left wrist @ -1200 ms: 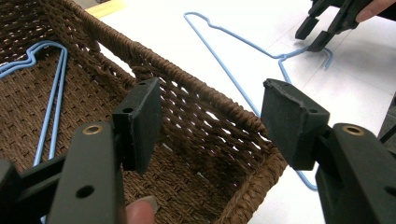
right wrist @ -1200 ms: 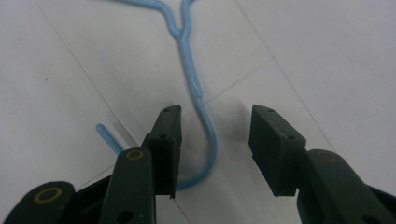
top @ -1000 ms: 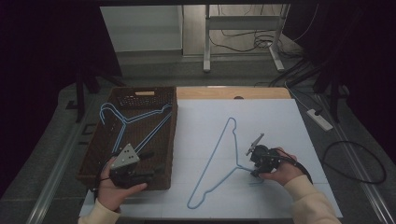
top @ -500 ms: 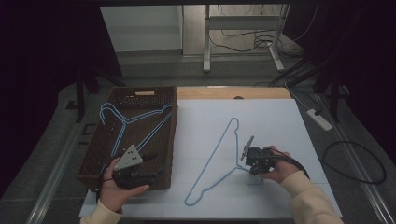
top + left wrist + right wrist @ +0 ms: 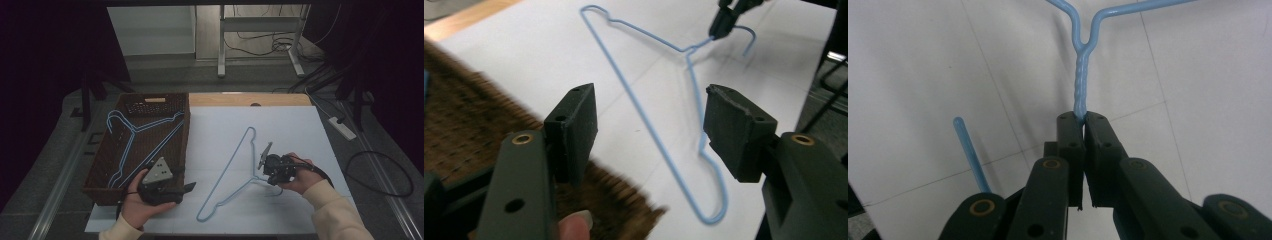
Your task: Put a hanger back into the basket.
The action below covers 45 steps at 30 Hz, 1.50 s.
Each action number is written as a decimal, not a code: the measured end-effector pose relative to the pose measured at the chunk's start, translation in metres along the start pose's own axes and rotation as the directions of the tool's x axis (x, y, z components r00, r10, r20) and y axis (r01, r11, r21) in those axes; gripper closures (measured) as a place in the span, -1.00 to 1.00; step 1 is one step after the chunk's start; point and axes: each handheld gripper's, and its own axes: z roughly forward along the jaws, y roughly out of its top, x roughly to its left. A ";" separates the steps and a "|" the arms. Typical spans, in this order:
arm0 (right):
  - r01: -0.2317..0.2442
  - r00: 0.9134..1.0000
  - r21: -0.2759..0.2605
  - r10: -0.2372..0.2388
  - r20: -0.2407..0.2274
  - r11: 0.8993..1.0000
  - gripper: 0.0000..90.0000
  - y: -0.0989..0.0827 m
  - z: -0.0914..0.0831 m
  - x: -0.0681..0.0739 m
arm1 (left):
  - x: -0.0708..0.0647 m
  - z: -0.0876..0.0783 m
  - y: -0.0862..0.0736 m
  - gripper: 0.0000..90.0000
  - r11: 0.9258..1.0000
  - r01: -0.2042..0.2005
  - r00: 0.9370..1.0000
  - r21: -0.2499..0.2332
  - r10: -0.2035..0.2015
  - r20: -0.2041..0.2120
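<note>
1. The desk (image 5: 300, 125) is covered by a white sheet, with a strip of bare wood showing along its far edge.
2. A brown woven basket (image 5: 107, 165) sits at the left side of the desk, its right wall along the edge of the white sheet. 2 blue wire hangers (image 5: 132, 137) lie inside it, overlapping.
3. A third blue hanger (image 5: 235, 165) lies flat on the white sheet, near the middle of the desk and to the right of the basket. Its twisted neck points toward the person's right side, and its hook curls just past the right gripper's jaws.
4. The left gripper (image 5: 187, 187), held in the person's left hand (image 5: 137, 207), hangs over the near right corner of the basket and points toward the hanger on the sheet. In the left gripper view its jaws are spread wide with nothing between the pads (image 5: 574, 125); the hanger (image 5: 664, 130) lies farther off on the sheet.
5. The right gripper (image 5: 262, 157), held in the person's right hand (image 5: 297, 180), has just been closing. In the right gripper view its jaws are pressed together on the twisted neck of the hanger (image 5: 1080, 85), pinching it right at the tips. The hook end (image 5: 968, 150) shows at the left of the jaws.
</note>
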 end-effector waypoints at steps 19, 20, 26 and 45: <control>-0.005 1.000 -0.007 0.005 -0.006 1.000 0.92 0.003 -0.004 0.002 | -0.022 0.046 0.017 -0.17 0.995 -0.016 0.999 0.101 0.011 0.052; -0.006 1.000 -0.008 0.006 -0.006 1.000 0.92 0.003 -0.004 0.002 | -0.023 0.048 0.017 -0.17 0.994 -0.018 0.999 0.106 0.012 0.051; -0.009 1.000 -0.008 0.009 -0.005 1.000 0.92 0.003 -0.004 0.002 | -0.029 0.061 0.020 -0.20 0.990 -0.027 0.998 0.141 0.019 0.060; -0.007 1.000 -0.009 0.007 -0.005 1.000 0.92 0.004 -0.007 0.004 | -0.038 0.104 0.021 -0.22 0.975 -0.023 0.994 0.219 -0.001 0.110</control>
